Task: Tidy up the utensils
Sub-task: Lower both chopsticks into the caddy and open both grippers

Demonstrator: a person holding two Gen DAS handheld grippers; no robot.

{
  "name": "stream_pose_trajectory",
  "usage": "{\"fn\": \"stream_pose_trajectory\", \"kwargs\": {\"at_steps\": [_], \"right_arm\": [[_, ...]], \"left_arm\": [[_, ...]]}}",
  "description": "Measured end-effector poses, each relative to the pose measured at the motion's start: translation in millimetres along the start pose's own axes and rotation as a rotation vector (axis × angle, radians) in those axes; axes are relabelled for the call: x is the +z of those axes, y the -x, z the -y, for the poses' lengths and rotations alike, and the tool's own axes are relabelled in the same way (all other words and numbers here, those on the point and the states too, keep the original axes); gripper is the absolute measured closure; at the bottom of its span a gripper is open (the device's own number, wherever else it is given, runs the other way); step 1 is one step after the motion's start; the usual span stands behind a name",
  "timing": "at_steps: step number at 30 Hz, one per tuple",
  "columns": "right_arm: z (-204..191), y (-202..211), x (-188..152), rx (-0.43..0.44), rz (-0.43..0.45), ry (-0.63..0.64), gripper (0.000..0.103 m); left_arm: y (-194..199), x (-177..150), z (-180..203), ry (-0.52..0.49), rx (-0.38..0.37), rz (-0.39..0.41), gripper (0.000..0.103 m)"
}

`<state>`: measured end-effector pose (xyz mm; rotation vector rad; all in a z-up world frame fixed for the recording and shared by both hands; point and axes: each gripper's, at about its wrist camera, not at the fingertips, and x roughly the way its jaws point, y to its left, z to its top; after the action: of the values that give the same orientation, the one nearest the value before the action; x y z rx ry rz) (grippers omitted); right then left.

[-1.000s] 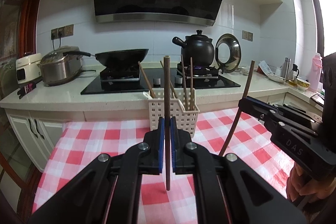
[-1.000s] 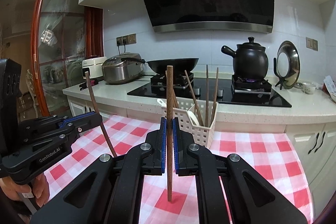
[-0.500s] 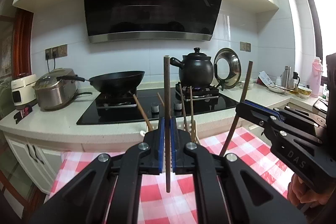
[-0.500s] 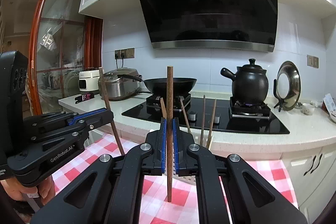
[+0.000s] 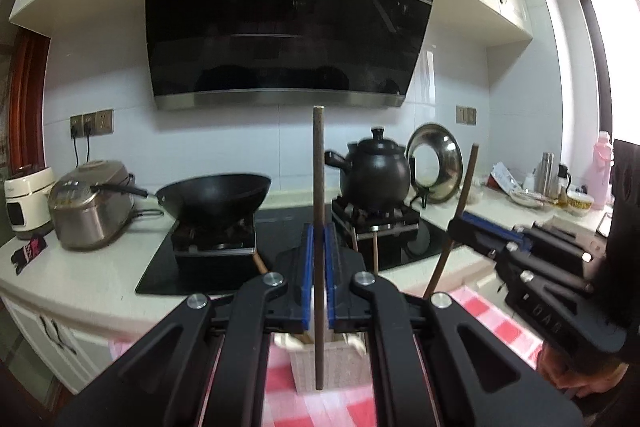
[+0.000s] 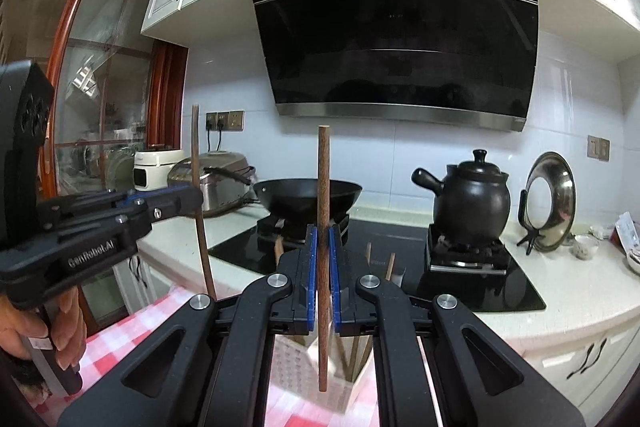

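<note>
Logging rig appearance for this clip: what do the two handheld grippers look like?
Both the left gripper and right gripper are matte black, with angular linkage arms, silver round pivot screws and blue pads. Pale lettering marks their sides. No cables or sleeves show.

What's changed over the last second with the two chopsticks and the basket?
Both grippers rose: the white basket has slid low in both views, behind the fingers. Unchanged: left gripper grips its chopstick, right gripper grips its chopstick, both upright.
</note>
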<state>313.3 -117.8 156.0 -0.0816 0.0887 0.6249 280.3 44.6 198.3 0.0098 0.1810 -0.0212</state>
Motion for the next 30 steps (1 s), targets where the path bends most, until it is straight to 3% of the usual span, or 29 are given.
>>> {"fn": "stream_pose_trajectory", "kwargs": {"at_steps": [4, 9, 17, 30], "right_arm": [[7, -28, 7, -0.007, -0.017, 0.009, 0.096], [13, -60, -3, -0.014, -0.065, 0.022, 0.096], [22, -84, -23, -0.015, -0.106, 0.021, 0.096], [28, -118, -59, 0.001, -0.204, 0.018, 0.096]], "left_arm": [[-24, 19, -7, 0.012, 0.011, 0.032, 0.098], [-59, 20, -19, 0.067, 0.009, 0.021, 0.098], [-108, -16, -25, 0.092, 0.004, -0.039, 0.098], [-153, -71, -36, 0.113, 0.011, -0.144, 0.097]]}}
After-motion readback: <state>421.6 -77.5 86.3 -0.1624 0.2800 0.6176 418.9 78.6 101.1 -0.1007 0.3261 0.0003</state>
